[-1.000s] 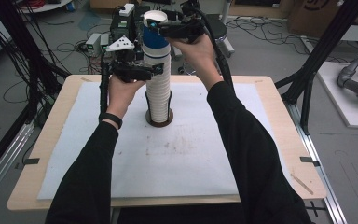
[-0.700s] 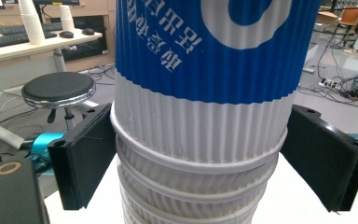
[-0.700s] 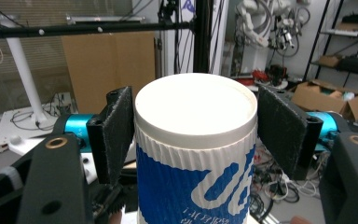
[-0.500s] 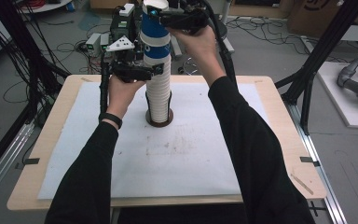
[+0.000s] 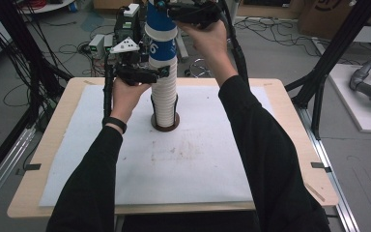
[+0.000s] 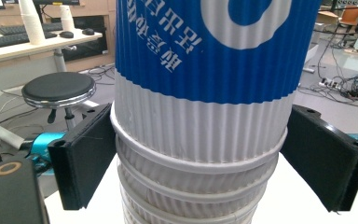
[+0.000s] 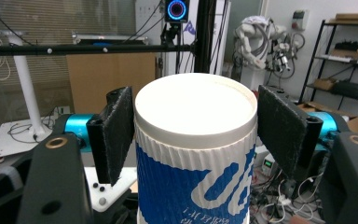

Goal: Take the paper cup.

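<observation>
A tall stack of white ribbed paper cups (image 5: 165, 94) stands upside down on a dark round base (image 5: 164, 126) at the middle of the white mat. My left gripper (image 5: 164, 72) is shut on the stack high up, with a pad on each side (image 6: 200, 158). The topmost cup, blue and white (image 5: 160, 31), sits partly raised over the stack (image 6: 191, 191). My right gripper (image 5: 162, 6) is shut on that cup near its upturned bottom, both pads pressing its ribbed wall (image 7: 196, 126).
The white mat (image 5: 222, 159) covers a wooden table (image 5: 290, 96). Black frame posts (image 5: 328, 58) stand at both sides. Cables and electronics (image 5: 101, 46) lie on the floor past the far edge. A stool (image 6: 58, 88) stands behind the stack.
My right gripper has risen with the blue cup, drawing it up off the stack. The left gripper and the stack have stayed still.
</observation>
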### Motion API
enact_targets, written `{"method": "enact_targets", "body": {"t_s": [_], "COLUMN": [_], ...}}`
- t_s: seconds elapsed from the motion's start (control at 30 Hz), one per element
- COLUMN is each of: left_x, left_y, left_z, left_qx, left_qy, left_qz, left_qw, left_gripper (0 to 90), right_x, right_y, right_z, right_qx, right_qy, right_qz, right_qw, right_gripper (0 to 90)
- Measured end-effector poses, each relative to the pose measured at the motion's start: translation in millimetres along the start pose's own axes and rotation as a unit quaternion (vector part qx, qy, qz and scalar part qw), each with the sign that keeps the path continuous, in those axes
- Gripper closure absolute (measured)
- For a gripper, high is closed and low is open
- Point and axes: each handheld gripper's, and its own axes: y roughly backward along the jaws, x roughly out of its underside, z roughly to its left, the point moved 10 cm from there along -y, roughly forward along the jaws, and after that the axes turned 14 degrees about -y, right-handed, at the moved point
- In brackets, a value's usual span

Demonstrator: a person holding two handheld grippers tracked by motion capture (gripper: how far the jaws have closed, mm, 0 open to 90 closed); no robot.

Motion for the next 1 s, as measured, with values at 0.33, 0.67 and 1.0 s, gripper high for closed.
{"method": "enact_targets", "body": {"t_s": [0.33,0.67,1.0], "left_x": [0.0,-0.6,-3.6], "left_y": [-0.3,0.2,7.6], "left_z": [0.3,0.7,1.0], "left_qx": [-0.001,-0.006,-0.010], "left_qy": [0.000,-0.004,-0.012], "left_qz": [-0.001,0.002,0.002], "left_qw": [1.0000,1.0000,0.9999], "left_gripper": [12.3,12.3,7.1], "right_x": [-15.7,-21.1,-6.5], "right_y": [22.1,50.0,77.5], "right_z": [3.6,-3.0,-11.7], "right_qx": [-0.006,-0.010,-0.007], "right_qy": [0.008,0.006,0.015], "right_qz": [-0.020,-0.032,-0.023], "right_qw": [0.9997,0.9994,0.9996], "right_gripper": [30.5,30.5,30.5]}}
